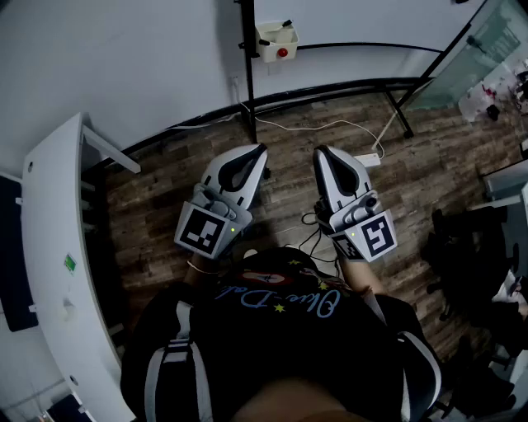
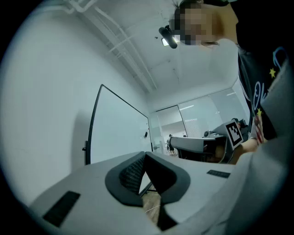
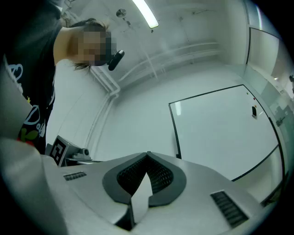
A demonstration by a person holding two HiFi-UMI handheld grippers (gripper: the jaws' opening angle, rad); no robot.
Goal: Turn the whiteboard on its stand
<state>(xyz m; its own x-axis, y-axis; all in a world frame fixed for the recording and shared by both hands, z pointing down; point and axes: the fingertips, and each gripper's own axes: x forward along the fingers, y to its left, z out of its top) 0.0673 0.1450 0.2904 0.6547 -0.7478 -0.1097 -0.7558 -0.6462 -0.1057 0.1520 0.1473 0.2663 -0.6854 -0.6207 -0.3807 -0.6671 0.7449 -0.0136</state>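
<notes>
The whiteboard (image 1: 363, 25) stands on its black stand (image 1: 245, 74) against the wall ahead of me, its white face framed in black. It fills the middle of the left gripper view (image 2: 119, 128) and the right half of the right gripper view (image 3: 220, 133). A small white holder with a red item (image 1: 277, 41) hangs by the left upright. My left gripper (image 1: 257, 152) (image 2: 145, 153) and right gripper (image 1: 322, 152) (image 3: 148, 153) are held side by side in front of my chest, pointing at the board and well short of it. Both are shut with nothing between their jaws.
A white desk (image 1: 49, 247) runs along the left side. A white cable and adapter (image 1: 367, 158) lie on the wooden floor near the stand's right leg (image 1: 403, 115). A glass partition (image 1: 478, 49) and dark furniture (image 1: 470, 255) stand at the right.
</notes>
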